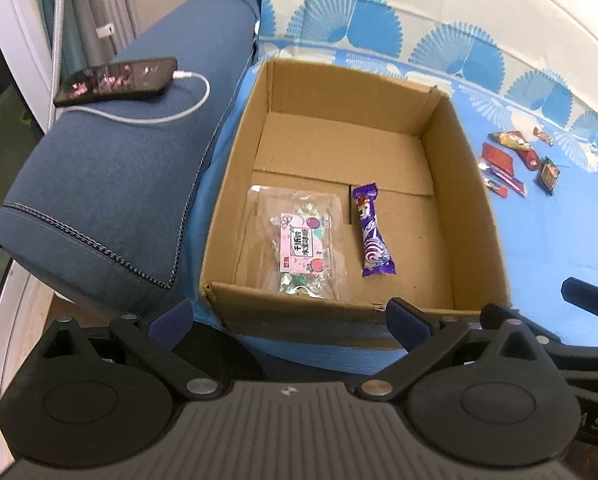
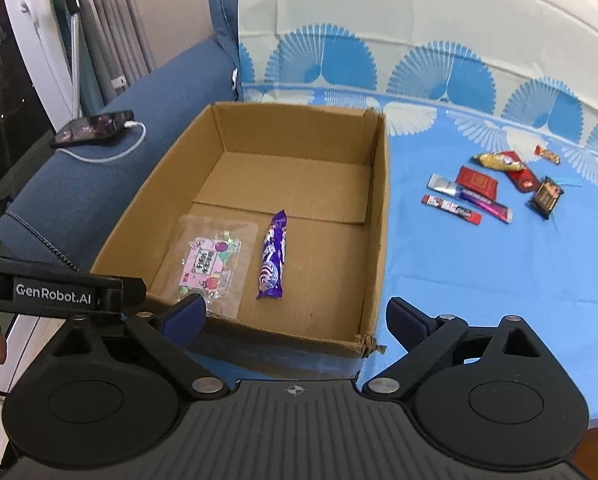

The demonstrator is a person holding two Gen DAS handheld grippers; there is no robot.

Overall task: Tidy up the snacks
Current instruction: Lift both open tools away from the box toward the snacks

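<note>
You face a blue sofa [image 1: 111, 184] — its armrest carries a phone [image 1: 117, 80] on a white cable [image 1: 167, 114]. A blue fan-patterned cloth [image 2: 479, 280] covers the seat; pale curtains [image 2: 115, 32] hang at the left.

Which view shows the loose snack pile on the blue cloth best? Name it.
The right wrist view: the snack pile lies spread out and unblocked, wrappers separable. In the left wrist view the same snack pile sits small at the right edge, partly behind the cardboard box wall.
</note>
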